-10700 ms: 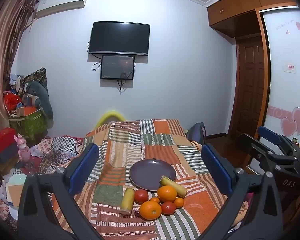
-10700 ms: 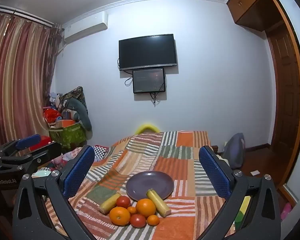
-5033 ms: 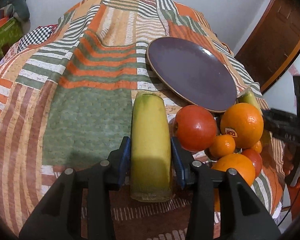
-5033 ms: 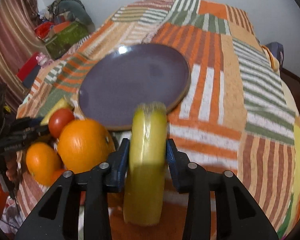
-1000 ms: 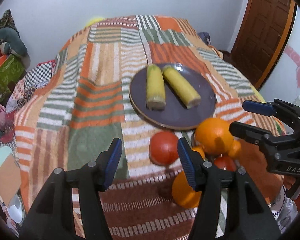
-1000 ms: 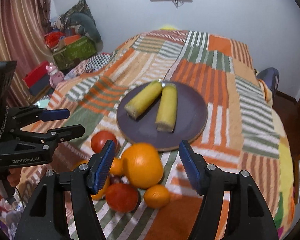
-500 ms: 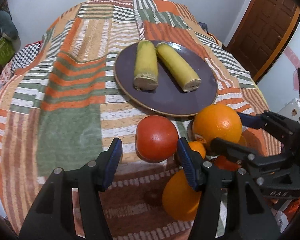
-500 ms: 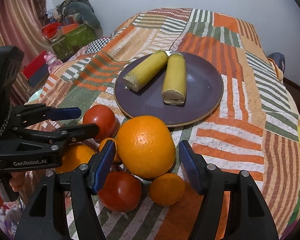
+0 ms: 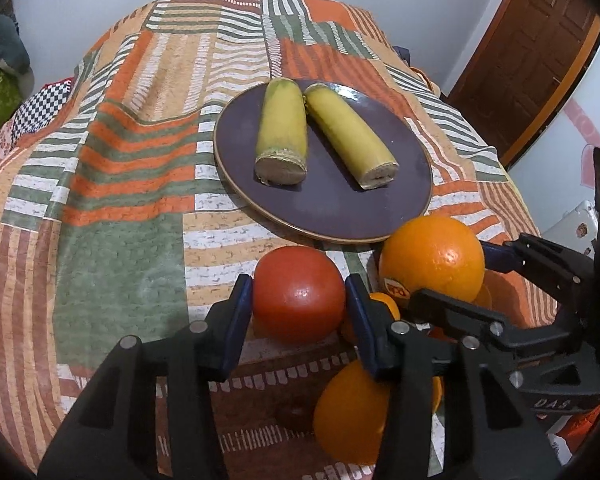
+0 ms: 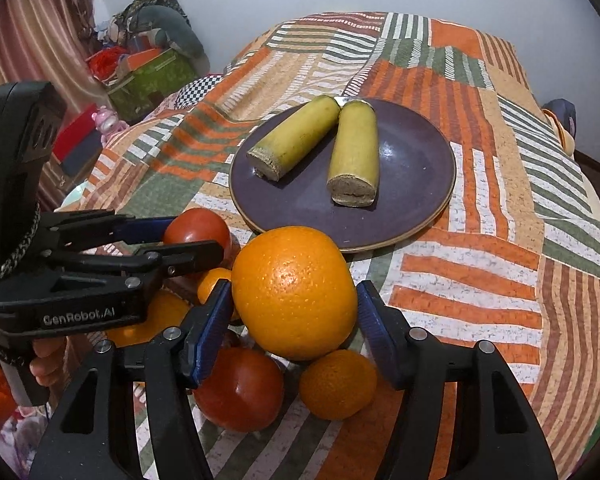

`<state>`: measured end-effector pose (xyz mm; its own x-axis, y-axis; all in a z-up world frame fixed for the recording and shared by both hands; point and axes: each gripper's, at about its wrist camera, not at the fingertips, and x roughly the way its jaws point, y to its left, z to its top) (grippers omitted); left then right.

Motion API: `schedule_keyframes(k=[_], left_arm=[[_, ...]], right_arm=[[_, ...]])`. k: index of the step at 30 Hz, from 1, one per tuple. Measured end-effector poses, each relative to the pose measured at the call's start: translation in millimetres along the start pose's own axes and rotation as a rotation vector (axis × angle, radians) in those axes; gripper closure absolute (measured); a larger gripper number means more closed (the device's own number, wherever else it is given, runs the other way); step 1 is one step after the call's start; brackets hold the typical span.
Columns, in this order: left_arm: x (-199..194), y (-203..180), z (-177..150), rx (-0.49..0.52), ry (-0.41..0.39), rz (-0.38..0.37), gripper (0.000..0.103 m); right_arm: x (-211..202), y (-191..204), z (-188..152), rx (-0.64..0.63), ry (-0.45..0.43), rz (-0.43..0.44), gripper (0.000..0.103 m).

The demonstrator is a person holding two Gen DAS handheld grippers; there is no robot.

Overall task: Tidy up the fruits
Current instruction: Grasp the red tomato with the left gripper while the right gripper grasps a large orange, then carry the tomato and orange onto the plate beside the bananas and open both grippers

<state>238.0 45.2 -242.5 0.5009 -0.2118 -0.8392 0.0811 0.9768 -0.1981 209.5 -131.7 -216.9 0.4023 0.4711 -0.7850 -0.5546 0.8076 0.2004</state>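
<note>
A dark purple plate (image 9: 404, 184) on the striped cloth holds two yellow-green cut stalks (image 9: 282, 132), side by side. My left gripper (image 9: 299, 304) is shut on a red tomato (image 9: 298, 292) in front of the plate. My right gripper (image 10: 294, 312) is shut on a large orange (image 10: 294, 292), which also shows in the left wrist view (image 9: 432, 260). Around them lie another tomato (image 10: 240, 390), a small mandarin (image 10: 338, 384) and a second orange (image 9: 352, 416).
The patchwork cloth (image 9: 120, 200) covers a round table that drops off at its edges. Boxes and clutter (image 10: 148, 68) stand on the floor at the left. A wooden door (image 9: 532, 52) is at the far right.
Both grippers have moved in and closed: the left on the red tomato, the right on the large orange. The two stalks lie unmoved on the plate.
</note>
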Motion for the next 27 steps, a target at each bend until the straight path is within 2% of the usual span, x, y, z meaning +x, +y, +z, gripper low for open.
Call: schedule_keyframes(k=[10,18,27], left_arm=[[-28.9,-3.9,3.7,0.018,-0.055,0.024,0.057],[-51.9,-8.6,21.4,0.022,-0.123,0.014,0.057],[-53.5,-18.5,48.3,0.033,-0.159,0.0,0.057]], right_arm=[[-11.4,5.2,5.5,0.004,-0.024,0.014,0.045],[-38.1,-4.7,21.9,0.002,-0.102,-0.028,0.045],[-52.6,-26.9,44.3,0.026,-0.171,-0.075,0.045]])
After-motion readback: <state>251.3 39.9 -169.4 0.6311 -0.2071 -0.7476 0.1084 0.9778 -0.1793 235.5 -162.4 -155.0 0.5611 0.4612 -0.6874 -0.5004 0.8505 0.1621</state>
